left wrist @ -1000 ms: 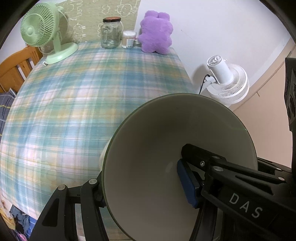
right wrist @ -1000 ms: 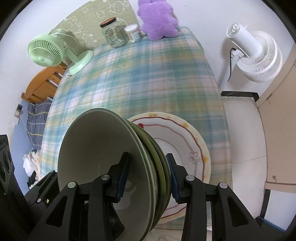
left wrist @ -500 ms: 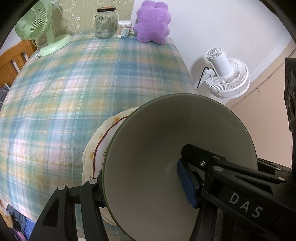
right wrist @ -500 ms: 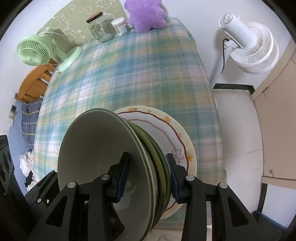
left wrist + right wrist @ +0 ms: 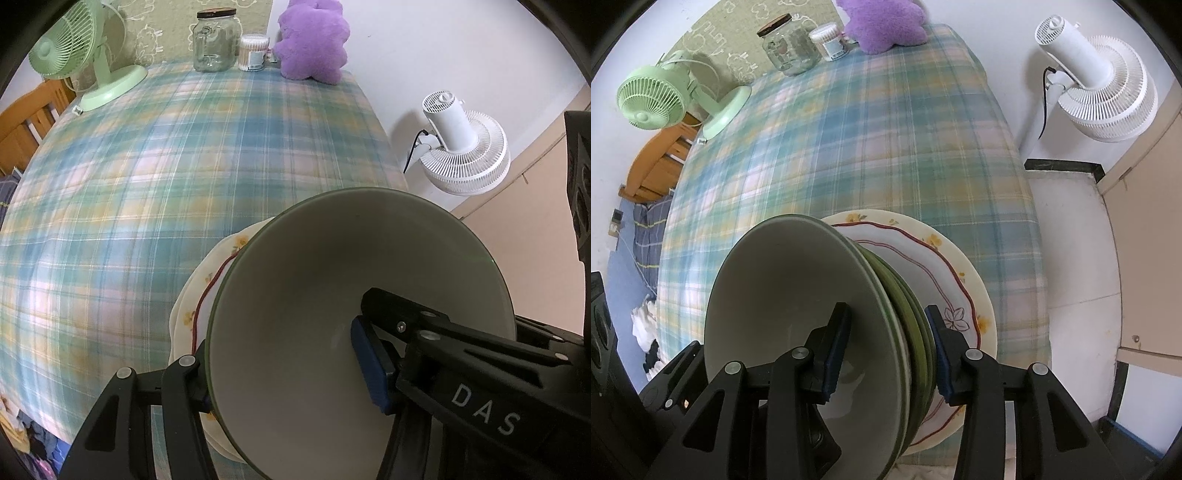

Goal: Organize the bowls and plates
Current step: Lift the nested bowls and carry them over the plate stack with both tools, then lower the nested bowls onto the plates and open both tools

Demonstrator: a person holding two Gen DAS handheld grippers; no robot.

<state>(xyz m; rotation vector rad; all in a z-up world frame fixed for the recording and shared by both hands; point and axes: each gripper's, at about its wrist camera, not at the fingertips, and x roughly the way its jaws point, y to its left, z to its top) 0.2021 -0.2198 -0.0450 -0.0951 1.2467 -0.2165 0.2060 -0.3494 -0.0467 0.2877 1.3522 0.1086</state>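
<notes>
A stack of nested green bowls (image 5: 798, 288), tipped on edge, hangs just above a cream floral plate (image 5: 960, 266) near the front edge of the plaid table. My right gripper (image 5: 886, 350) grips the stack's rim, one pad inside the top bowl and one against the outermost; its jaws are opening slightly. In the left wrist view the top bowl (image 5: 314, 277) fills the lower right and hides most of the plate (image 5: 195, 306). My left gripper (image 5: 284, 373) clamps the opposite rim, blue pad inside, other finger outside, and its jaws are closing slightly.
At the far end of the plaid tablecloth (image 5: 147, 166) stand a green desk fan (image 5: 92, 66), a glass jar (image 5: 214, 40), a cotton-swab tub (image 5: 253, 51) and a purple plush toy (image 5: 314, 40). A white fan (image 5: 1100, 88) stands on the floor to the right. A wooden chair (image 5: 653, 166) is at the left.
Both grippers have sunk with the bowl stack toward the floral plate. The plate has come into the left wrist view and looms larger under the bowls.
</notes>
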